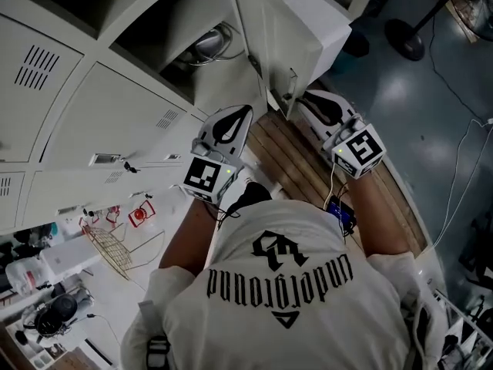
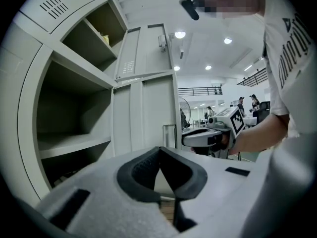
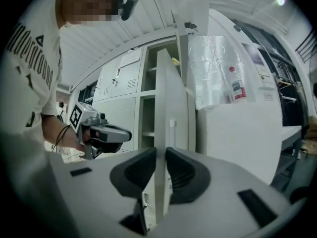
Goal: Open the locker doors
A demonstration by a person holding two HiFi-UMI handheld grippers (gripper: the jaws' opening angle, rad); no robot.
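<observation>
Pads of your right tongs (image 3: 161, 155) sit against the two faces of the pale grey metal locker door (image 3: 171, 88), narrowed onto its free edge so that the thin panel stands upright between them. That door is swung out from the bank of pale grey metal lockers (image 1: 115, 106) and stands edge-on to you; in the right gripper view a small pull tab shows on it just above the tongs. Your left tongs (image 2: 159, 150) are drawn together at the tips with nothing between them, and they point level toward the same door's broad face, with an open dark compartment (image 2: 74, 108) and its bare grey shelf (image 2: 74, 144) to their left. From the head view the two tongs flank the door, the left one just beside the locker fronts and the right one on the door's outer side, both over a brown slatted wooden platform (image 1: 296, 164) that lies against the lockers' foot. A second door above the gripped one also stands open in the left gripper view. Beyond the door, the right gripper view shows a white cabinet (image 3: 242, 133) with a crinkled clear plastic sheet (image 3: 213, 68) hanging on its side. Your white printed T-shirt (image 1: 285, 284) fills the lower head view.
</observation>
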